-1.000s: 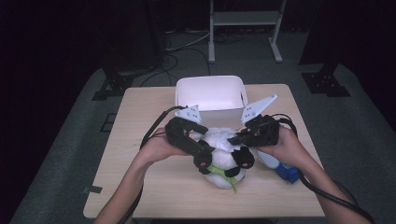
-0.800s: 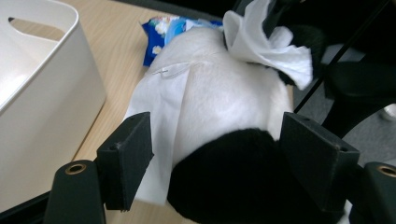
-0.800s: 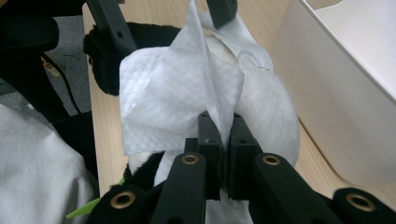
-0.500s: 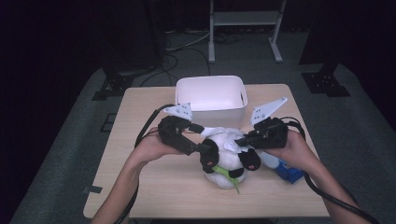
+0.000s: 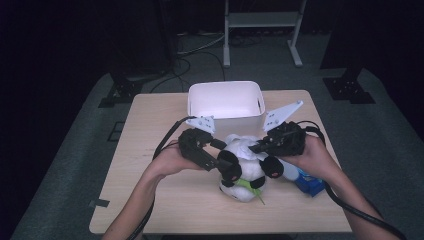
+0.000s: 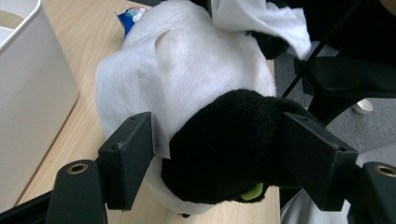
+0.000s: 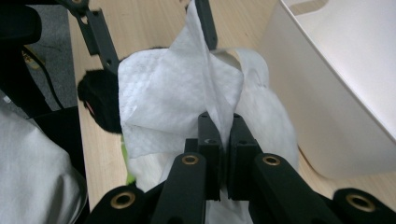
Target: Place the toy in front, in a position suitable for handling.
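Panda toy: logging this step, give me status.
Left gripper jaws around panda black limb. Right gripper shut on wipe, over panda. Bin behind, apart.

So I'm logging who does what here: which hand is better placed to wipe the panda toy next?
Right, probably. The right tongs are shut on the white wipe, draped over the panda toy. The left tongs straddle its black limb, steadying it.

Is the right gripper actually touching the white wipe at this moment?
Touching. In the right gripper view, the right gripper has its jaws shut on a fold of the white wipe, which fans out above them over the panda plush toy.
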